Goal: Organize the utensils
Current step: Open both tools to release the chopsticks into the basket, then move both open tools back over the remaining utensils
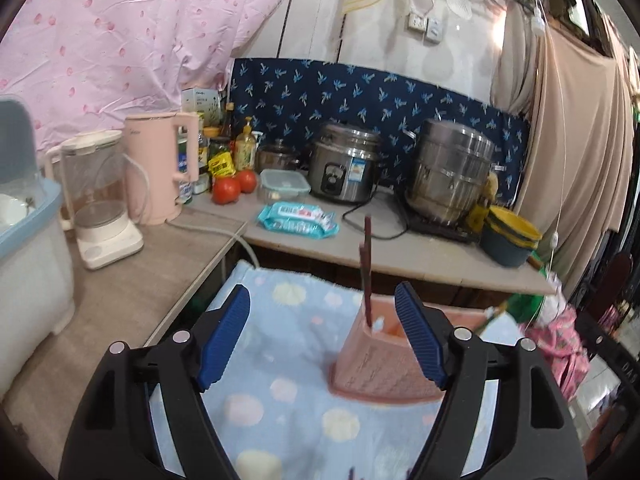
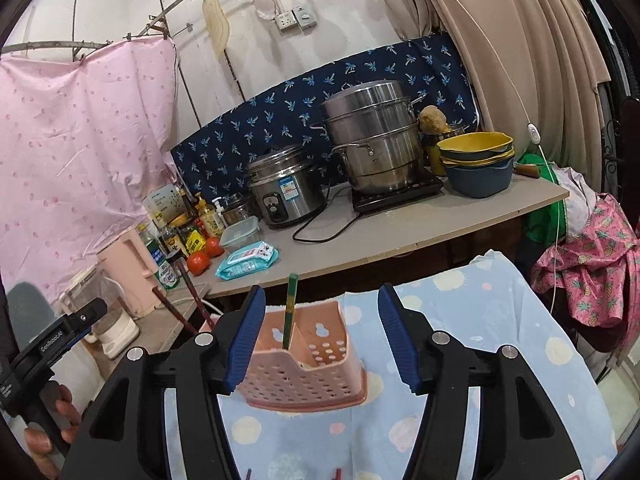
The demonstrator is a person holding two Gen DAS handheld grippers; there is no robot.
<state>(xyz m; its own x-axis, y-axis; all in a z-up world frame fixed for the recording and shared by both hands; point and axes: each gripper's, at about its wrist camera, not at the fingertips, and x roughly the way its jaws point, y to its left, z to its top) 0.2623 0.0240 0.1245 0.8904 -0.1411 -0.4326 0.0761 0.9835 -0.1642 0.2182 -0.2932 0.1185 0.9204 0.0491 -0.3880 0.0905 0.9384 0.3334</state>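
A pink perforated utensil holder [image 2: 306, 368] stands upright on a light blue cloth with pastel dots [image 2: 472, 320]. In the right wrist view it sits at about 12 o'clock from the camera, low in the frame, with a green chopstick [image 2: 291, 312] standing in its left compartment. In the left wrist view the same holder [image 1: 384, 356] lies at roughly 1 o'clock, and dark reddish-brown chopsticks [image 1: 366, 272] rise from its near-left corner.

The right gripper [image 2: 320, 336] has its blue-padded jaws spread wide, pressing on nothing; the holder shows between them but beyond the pads. The left gripper [image 1: 322, 332] is also spread wide and grips nothing; its right pad overlaps the holder's right edge in the view, and contact cannot be told.

At 8 o'clock in the right wrist view, a hand [image 2: 52, 420] grips the other tool's black handle.

Beyond the cloth, at 12 o'clock, a grey counter [image 2: 400, 232] carries a steel rice cooker [image 2: 286, 190], a stacked steamer pot [image 2: 374, 136], a blue wipes packet [image 2: 247, 261], two tomatoes [image 2: 205, 256] and a pink kettle [image 1: 160, 168].
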